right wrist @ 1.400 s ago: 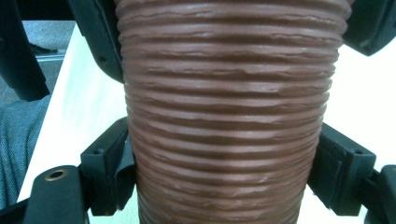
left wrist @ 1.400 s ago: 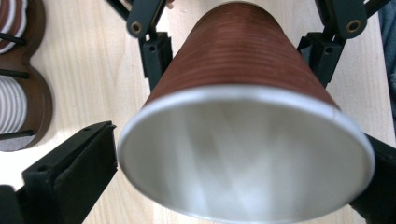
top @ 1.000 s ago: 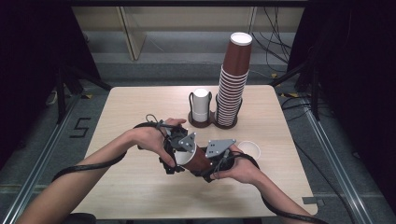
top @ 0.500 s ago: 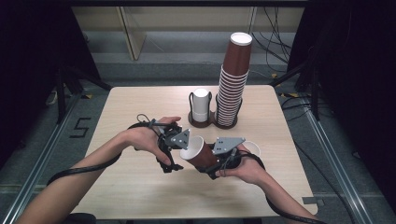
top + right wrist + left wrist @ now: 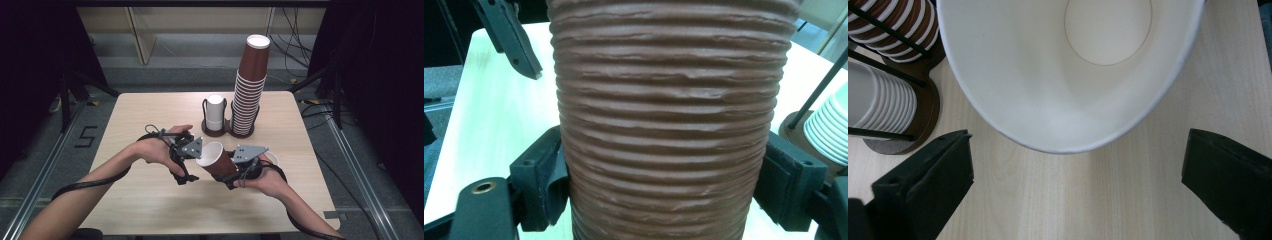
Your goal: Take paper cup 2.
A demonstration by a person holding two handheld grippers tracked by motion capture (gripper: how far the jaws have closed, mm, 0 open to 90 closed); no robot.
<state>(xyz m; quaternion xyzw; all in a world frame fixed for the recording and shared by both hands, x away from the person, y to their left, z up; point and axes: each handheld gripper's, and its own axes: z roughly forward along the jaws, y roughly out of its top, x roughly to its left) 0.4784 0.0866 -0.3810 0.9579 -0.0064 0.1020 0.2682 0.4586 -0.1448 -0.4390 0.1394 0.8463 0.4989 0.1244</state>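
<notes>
Clamping a ribbed brown cup [image 5: 669, 120] between right gripper [image 5: 239, 171] jaws above the table [image 5: 150, 210], showing its white inside in left gripper view, lying tilted mouth-first toward the spread-open left gripper [image 5: 189, 156].

Worktop [image 5: 150, 210]: two-slot cup holder [image 5: 227, 131] sits at rear centre. Its left slot holds the short stack of lids/cups [image 5: 215, 112], its right slot the tall cup stack [image 5: 248, 90]. Both hands are at front centre, in front of the holder. Left gripper [image 5: 186, 152] is left of the single paper cup [image 5: 216, 160], right gripper [image 5: 245, 165] right of it. Cup lies tilted between them, above the worktop, mouth toward the left gripper, body between the right gripper's jaws, pads touching both sides. Left gripper's jaws stand either side of the cup's rim, apart from it. A small round lid [image 5: 272, 159] lies on the worktop just behind the right hand [image 5: 265, 181].
</notes>
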